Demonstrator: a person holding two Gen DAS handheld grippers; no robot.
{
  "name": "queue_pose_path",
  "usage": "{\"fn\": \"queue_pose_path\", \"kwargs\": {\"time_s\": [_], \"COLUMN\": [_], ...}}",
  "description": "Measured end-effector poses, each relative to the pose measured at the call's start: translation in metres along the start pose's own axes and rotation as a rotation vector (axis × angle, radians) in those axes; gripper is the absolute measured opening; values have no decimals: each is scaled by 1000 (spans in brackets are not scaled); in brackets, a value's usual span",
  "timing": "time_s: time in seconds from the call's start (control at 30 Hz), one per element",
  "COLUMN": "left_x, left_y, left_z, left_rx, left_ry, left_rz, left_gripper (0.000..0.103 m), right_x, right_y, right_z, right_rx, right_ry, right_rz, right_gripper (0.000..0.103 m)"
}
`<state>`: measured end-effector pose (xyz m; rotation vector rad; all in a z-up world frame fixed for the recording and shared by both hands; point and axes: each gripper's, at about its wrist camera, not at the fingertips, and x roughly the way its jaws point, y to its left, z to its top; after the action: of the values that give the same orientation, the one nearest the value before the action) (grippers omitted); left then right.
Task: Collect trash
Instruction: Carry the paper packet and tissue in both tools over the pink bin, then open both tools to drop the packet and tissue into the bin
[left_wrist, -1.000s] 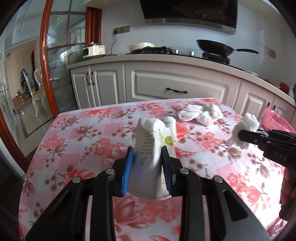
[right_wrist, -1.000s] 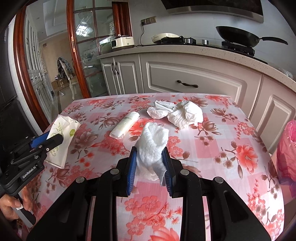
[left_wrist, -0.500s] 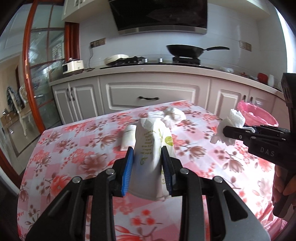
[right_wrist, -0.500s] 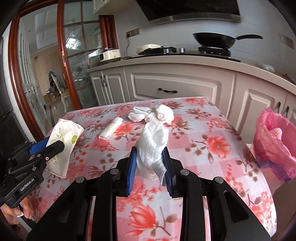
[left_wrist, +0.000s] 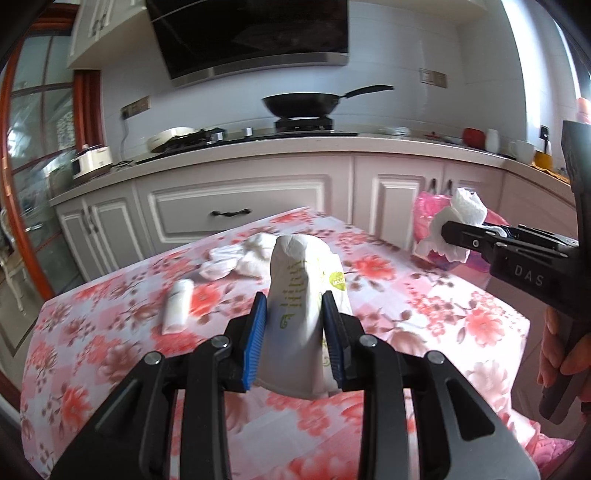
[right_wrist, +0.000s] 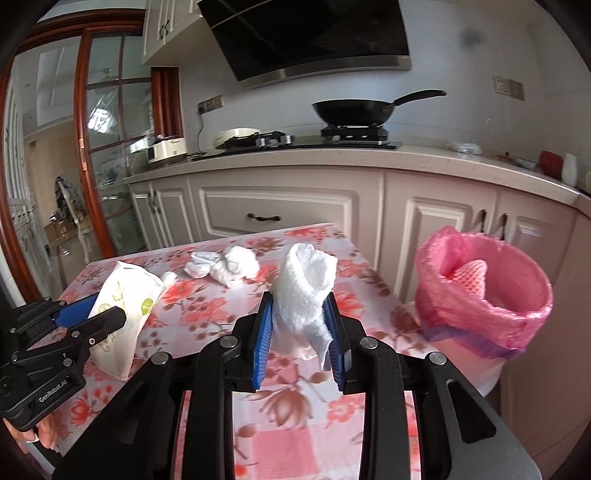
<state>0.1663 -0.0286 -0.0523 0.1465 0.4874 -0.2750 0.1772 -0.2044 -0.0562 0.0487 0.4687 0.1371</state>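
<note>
My left gripper (left_wrist: 294, 306) is shut on a white paper packet with green print (left_wrist: 301, 295), held above the flowered table (left_wrist: 110, 350). From the right wrist view the same packet (right_wrist: 125, 295) shows at the left in the left gripper (right_wrist: 92, 317). My right gripper (right_wrist: 300, 306) is shut on a crumpled white tissue (right_wrist: 304, 291), which also shows at the right of the left wrist view as the tissue (left_wrist: 458, 225) in the right gripper (left_wrist: 456, 240). A bin with a pink bag (right_wrist: 484, 295) stands beyond the table's right edge.
On the table lie a heap of crumpled white tissues (left_wrist: 236, 258) and a small white roll-like wrapper (left_wrist: 177, 310). Behind stands a kitchen counter (right_wrist: 332, 155) with cabinets, a stove and a black pan (right_wrist: 354, 110). A hand (left_wrist: 557, 354) holds the right gripper's handle.
Both grippers have swung to the right and risen a little with their loads still held. The pink-lined bin has come into fuller view at the right.
</note>
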Motion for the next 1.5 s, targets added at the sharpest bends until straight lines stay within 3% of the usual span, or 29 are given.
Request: {"fn": "queue_pose_path", "kwargs": {"time_s": [0.33,0.8,1.23,1.37,1.43,1.5], "left_x": [25,90,164,189,204,215], "left_y": [-37,-143,-217,-229,-236,-241], "left_z": [33,92,161,177,183,187], "left_rx": [47,185,139,94,71,53], "left_ry": [-50,-104,-114,-80,-56,-54], "left_rz": [-86,-268,-371,-431,-456,-430], "left_gripper": [30,30,30,31,36,56], "right_x": [-5,-17,17,33,43,46], "right_y": [-62,-159,-232,-256,-267,-274], "right_z": [12,11,36,41,41,41], "right_rx": [64,143,136,153,158,163], "right_ry": [-62,-94,-80,-68,-47,-46], "right_rz": [-154,-359,-406,-387,-398,-405], "right_gripper": [28,28,28,35,41,43]}}
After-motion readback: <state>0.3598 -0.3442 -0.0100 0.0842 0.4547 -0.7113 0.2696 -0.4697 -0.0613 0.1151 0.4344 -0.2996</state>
